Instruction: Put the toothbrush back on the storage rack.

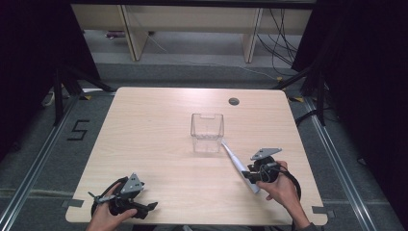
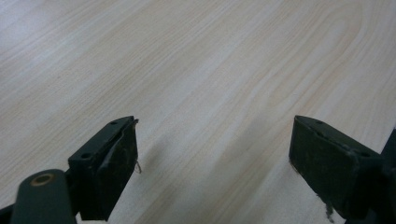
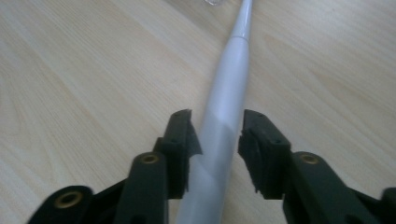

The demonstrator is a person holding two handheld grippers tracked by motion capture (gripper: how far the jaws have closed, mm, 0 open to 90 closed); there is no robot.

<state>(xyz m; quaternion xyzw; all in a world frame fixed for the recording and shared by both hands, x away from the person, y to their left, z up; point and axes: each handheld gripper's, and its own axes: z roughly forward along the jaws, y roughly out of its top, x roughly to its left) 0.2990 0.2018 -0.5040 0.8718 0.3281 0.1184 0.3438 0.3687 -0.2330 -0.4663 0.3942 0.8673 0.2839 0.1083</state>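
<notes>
A clear plastic container (image 1: 207, 132) stands upright at the middle of the wooden table (image 1: 144, 134). A long white toothbrush-like wand (image 1: 233, 159) lies slanted on the wood, its thin end against the container's near right corner. My right gripper (image 1: 250, 175) holds its thick end: in the right gripper view the jaws press both sides of the white handle (image 3: 229, 79), and the right gripper (image 3: 217, 121) is shut on it. My left gripper (image 1: 151, 207) rests near the table's front left edge. In the left gripper view the left gripper (image 2: 215, 140) is wide open over bare wood.
A dark cable grommet (image 1: 234, 101) sits in the tabletop behind the container. Black stands and cables flank the table on the floor. Bare wood lies to the left of the container and in front of it.
</notes>
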